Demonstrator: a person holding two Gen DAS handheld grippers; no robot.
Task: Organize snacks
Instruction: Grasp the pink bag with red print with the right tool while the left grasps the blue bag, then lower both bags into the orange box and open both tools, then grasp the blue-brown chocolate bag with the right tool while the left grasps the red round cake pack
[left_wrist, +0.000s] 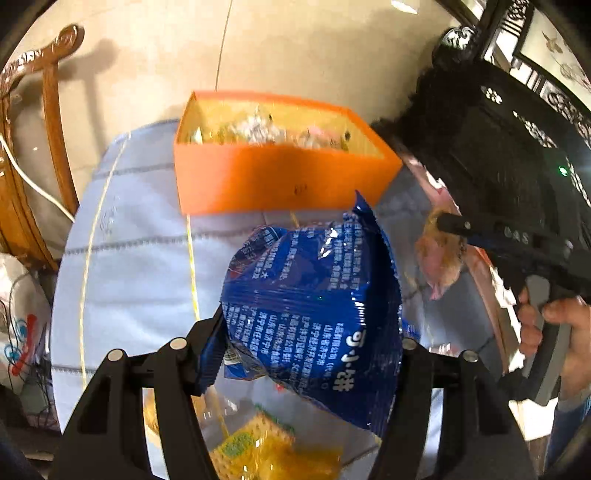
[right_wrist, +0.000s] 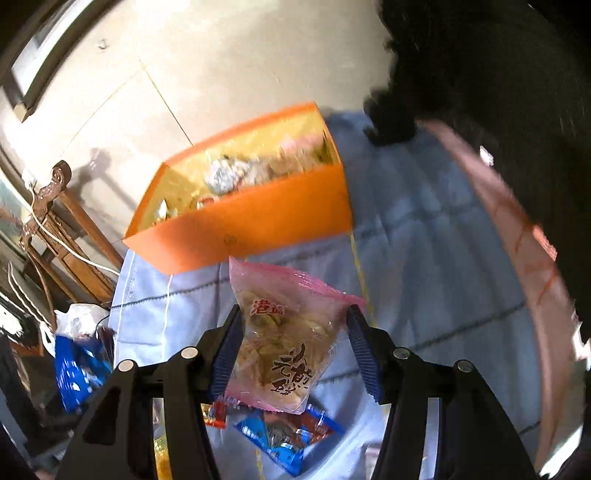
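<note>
Orange box (left_wrist: 280, 181), ahead of both tools, is partly filled. Blue packet (left_wrist: 314, 295) is pinched by left gripper (left_wrist: 310, 350), pink packet (right_wrist: 284, 339) by right gripper (right_wrist: 291, 347); loose packets (right_wrist: 280, 439) below are left to be binned.

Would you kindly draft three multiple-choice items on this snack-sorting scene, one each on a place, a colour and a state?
1. Where does the orange box stand?
A. on the light blue cloth
B. on the floor
C. on a chair

2. What colour is the packet in the left gripper?
A. green
B. blue
C. white

3. What is the state of the right gripper?
A. open and empty
B. out of view
C. shut on a pink snack packet

Answers:
1 A, the box's base sits on the cloth-covered table.
2 B, its wrapper is dark blue with white print.
3 C, the pink packet hangs clamped between its two fingers, clear of the cloth.
</note>
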